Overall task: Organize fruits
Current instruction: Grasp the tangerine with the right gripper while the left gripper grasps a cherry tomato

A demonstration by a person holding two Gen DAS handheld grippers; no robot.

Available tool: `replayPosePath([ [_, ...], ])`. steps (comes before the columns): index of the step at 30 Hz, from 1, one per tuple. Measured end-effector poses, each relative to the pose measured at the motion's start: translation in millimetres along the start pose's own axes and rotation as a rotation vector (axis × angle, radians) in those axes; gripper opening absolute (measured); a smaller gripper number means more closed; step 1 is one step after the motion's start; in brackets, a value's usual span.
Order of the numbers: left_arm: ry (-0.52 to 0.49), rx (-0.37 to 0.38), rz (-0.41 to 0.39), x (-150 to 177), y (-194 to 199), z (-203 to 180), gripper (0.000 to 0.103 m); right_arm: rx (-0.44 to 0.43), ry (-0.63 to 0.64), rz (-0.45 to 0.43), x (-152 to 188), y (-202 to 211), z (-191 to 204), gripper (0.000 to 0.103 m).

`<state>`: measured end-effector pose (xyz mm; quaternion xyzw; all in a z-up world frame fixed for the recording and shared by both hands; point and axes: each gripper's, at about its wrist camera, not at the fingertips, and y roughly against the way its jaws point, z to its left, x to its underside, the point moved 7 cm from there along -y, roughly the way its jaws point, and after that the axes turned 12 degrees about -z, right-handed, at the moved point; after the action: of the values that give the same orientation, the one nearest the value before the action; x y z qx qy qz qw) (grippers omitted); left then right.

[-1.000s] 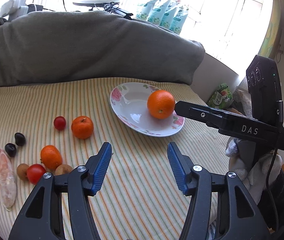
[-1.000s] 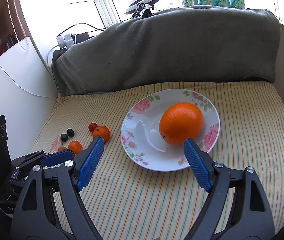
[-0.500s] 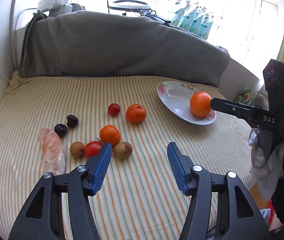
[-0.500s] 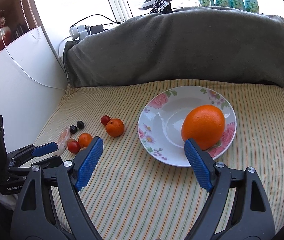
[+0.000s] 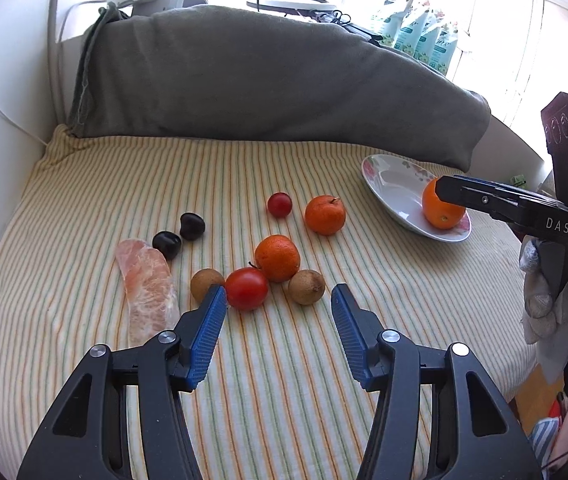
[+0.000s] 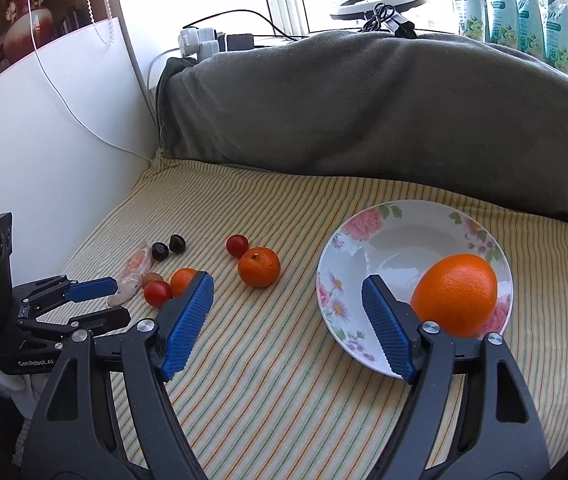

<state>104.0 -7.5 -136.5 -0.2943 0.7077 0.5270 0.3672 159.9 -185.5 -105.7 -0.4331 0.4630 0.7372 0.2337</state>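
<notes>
My left tongs [image 5: 279, 306] closing, empty, tomato [image 5: 246, 289] just ahead; right tongs [image 6: 286, 292] closing, empty, orange [image 6: 455, 295] beside the right finger.

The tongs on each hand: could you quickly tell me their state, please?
Left tongs: open, closing, nothing between them.
Right tongs: open, closing, holding nothing.

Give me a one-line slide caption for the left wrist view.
Left gripper, jaws closing on nothing, above loose fruit: red tomato, tangerines, brown fruits; orange on floral plate.
</notes>
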Motion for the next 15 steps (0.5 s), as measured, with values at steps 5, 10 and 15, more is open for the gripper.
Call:
replayPosePath([
  [5,-0.015,-0.014,0.022,2.9,-8.4,8.2,0.041,-0.005,0.043,0.037,1.1,-15.3,7.7,0.069],
  [10,-0.079,-0.033,0.024,1.6,-13.8,8.8,0.039,-0.021,0.078,0.074,4.7,-33.3,15.1,0.062],
  [15,-0.16,-0.028,0.031,1.8,-19.2,1.8,0.039,-0.032,0.112,0.119,7.4,-56.6,21.5,0.054],
])
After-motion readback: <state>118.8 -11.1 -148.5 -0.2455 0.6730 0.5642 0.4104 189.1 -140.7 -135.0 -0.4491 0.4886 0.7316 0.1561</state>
